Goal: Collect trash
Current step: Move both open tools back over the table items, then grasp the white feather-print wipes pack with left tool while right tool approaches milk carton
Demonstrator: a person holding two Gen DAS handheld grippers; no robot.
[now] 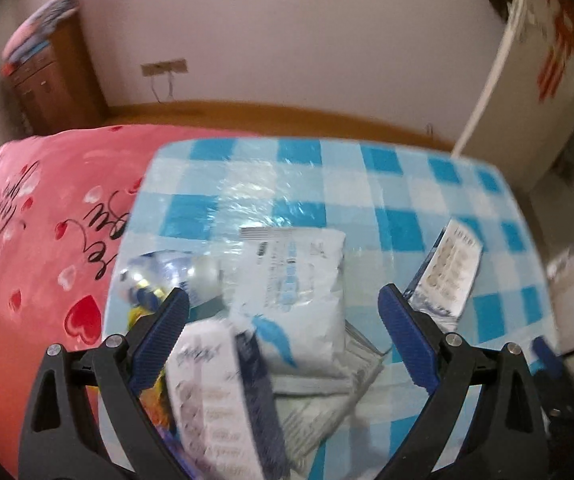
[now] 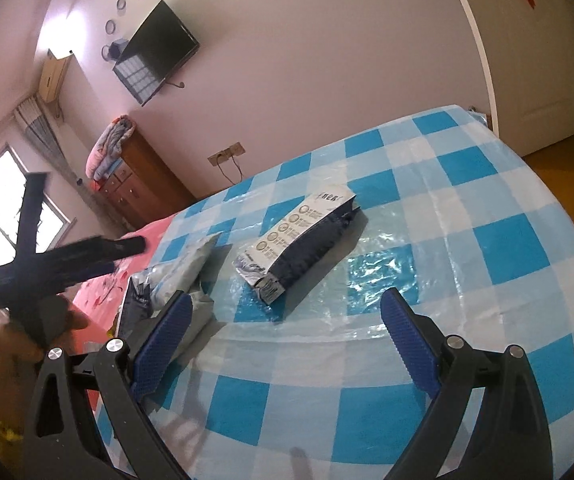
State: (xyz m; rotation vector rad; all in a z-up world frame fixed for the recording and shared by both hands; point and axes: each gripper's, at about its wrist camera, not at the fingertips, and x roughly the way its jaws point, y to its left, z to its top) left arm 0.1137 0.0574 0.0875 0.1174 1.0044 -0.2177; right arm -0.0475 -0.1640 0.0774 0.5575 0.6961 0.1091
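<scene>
The desk (image 2: 467,208) is the biggest thing here, covered by a glossy plastic cloth with blue and white squares; the film is wrinkled and shines where the light hits. Beside its left edge lies a bed with a pink blanket (image 1: 39,220), soft-looking, printed with red hearts and black script. Against the far wall stands a brown wooden cabinet (image 2: 143,184) with folded bedding on top, and above it a flat dark television (image 2: 159,48) hangs on the wall.

The trash is on the desk. Near the left edge there is a loose pile: a white, puffy plastic pouch (image 1: 299,280) with blue print, flat crumpled wrappers under it, and a clear, crushed plastic bottle (image 1: 175,276) at the very edge. A long silver and navy foil packet (image 2: 299,240), flattened and creased at its ends, lies alone nearer the middle of the desk, apart from the pile.

The left gripper (image 1: 283,308) hangs over the pile with its ribbed blue jaws wide apart; a blurred silver and navy packet (image 1: 223,400) shows close between them, but I cannot tell if it touches them. The right gripper (image 2: 283,312) has jaws wide apart too, holding nothing, with the foil packet just beyond them.
</scene>
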